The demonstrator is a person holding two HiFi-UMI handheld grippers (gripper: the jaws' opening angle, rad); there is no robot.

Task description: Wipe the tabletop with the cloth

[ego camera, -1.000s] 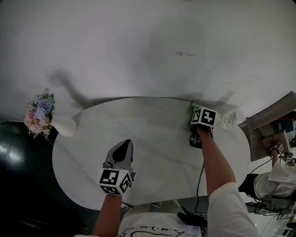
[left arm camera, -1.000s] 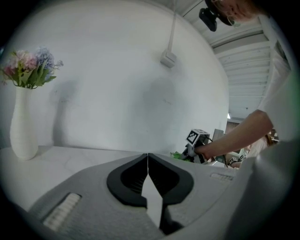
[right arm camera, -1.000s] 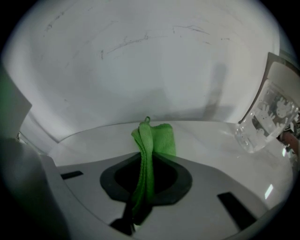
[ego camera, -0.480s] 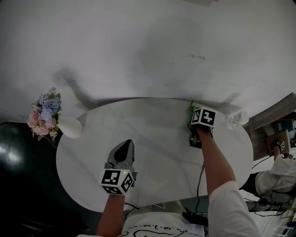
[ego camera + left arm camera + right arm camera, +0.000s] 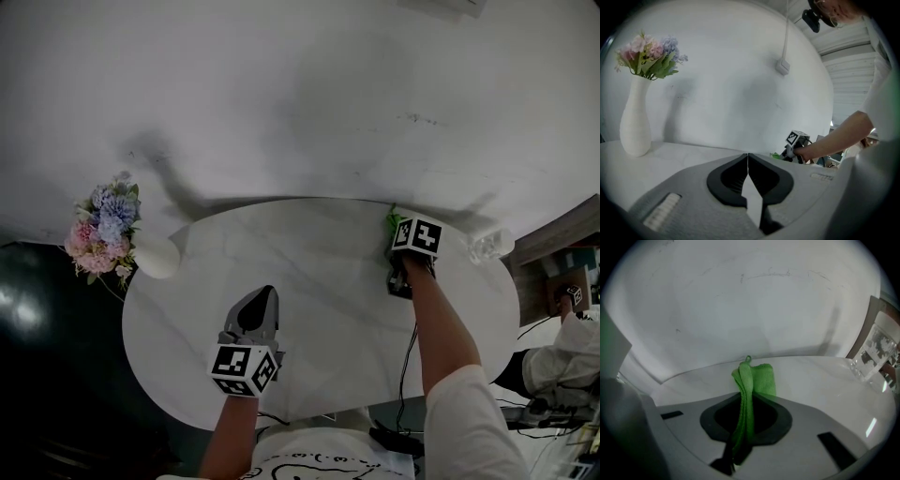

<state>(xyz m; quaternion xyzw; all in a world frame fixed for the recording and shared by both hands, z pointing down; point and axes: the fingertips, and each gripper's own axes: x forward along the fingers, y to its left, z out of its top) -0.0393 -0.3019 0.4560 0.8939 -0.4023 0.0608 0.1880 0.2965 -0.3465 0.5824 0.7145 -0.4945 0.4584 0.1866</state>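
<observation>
Across the white marbled oval tabletop in the head view, the left tool sits over the near-left part, its grey nose pointing toward the far edge. The right tool is at the far edge toward the right end. A bit of the green cloth shows just beyond its marker cube, right at the tabletop's far rim. A white vase stands at the left edge, and its bunch of pink and blue flowers leans out past the rim. A clear cup stands at the far right edge. A black cable drops off the near edge on the right side.

In the left gripper view, the left tool's jaws are pressed together tip to tip with nothing between them. Beyond them the vase stands at the left on the tabletop. The right tool shows small at the far right, held in a hand, with a scrap of green beside it.

In the right gripper view, the right tool's jaws are clamped on the cloth. It is folded and stands on edge between them. Its upper end and small loop poke out past the tips, over the tabletop near the far edge. The clear cup shows at the right, well apart from the cloth.
</observation>
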